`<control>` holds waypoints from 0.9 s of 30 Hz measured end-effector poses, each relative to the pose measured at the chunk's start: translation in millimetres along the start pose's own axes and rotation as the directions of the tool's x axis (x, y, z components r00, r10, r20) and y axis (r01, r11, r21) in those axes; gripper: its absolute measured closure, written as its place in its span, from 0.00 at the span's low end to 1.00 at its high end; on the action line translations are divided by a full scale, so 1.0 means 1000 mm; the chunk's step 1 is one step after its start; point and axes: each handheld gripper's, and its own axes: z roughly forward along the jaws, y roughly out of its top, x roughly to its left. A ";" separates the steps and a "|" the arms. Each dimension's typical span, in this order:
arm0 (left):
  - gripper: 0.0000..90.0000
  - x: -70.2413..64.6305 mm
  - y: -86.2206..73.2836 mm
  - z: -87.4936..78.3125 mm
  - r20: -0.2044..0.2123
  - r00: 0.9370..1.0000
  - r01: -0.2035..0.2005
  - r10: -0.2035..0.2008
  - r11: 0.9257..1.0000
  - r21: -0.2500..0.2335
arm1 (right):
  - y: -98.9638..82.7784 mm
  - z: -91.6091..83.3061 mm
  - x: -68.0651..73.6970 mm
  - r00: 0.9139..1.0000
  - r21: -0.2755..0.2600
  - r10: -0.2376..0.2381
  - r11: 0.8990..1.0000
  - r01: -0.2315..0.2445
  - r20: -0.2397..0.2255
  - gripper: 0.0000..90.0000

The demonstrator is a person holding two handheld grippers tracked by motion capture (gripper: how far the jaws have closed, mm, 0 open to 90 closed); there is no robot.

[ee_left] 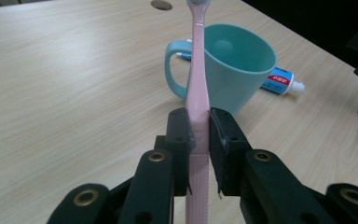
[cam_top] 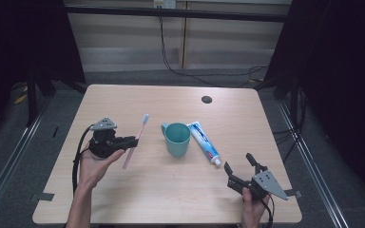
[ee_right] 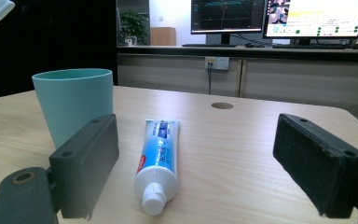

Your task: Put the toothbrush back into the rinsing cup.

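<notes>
My left gripper is shut on a pink toothbrush, clamped at mid-handle, bristle head pointing away. It appears lifted off the table, left of a teal mug that stands upright in the middle with its handle to the left. A white and blue toothpaste tube lies flat right of the mug, cap toward me. My right gripper stands open near the front right, jaws wide, the tube's cap just ahead between them.
A round cable hole sits near the wooden table's far edge. Cables hang behind the table. Monitors stand on a counter beyond, in the right gripper view.
</notes>
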 end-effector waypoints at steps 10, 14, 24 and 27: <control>0.88 0.002 -0.001 -0.006 -0.026 0.999 0.016 -0.019 0.994 -0.106 | 0.000 0.000 0.000 1.000 0.004 0.000 1.000 0.000 -0.001 0.15; 0.88 0.002 0.000 -0.009 -0.041 0.999 0.001 -0.008 0.984 -0.178 | 0.000 0.000 0.000 1.000 0.002 0.000 1.000 0.000 -0.001 0.15; 0.88 -0.002 0.003 -0.011 -0.037 0.999 -0.044 0.035 0.962 -0.268 | 0.000 0.000 0.000 1.000 0.001 0.000 1.000 0.000 0.000 0.15; 0.88 -0.003 0.005 -0.013 -0.035 0.998 -0.055 0.047 0.955 -0.290 | 0.000 0.000 0.000 1.000 0.000 -0.001 1.000 0.001 0.000 0.15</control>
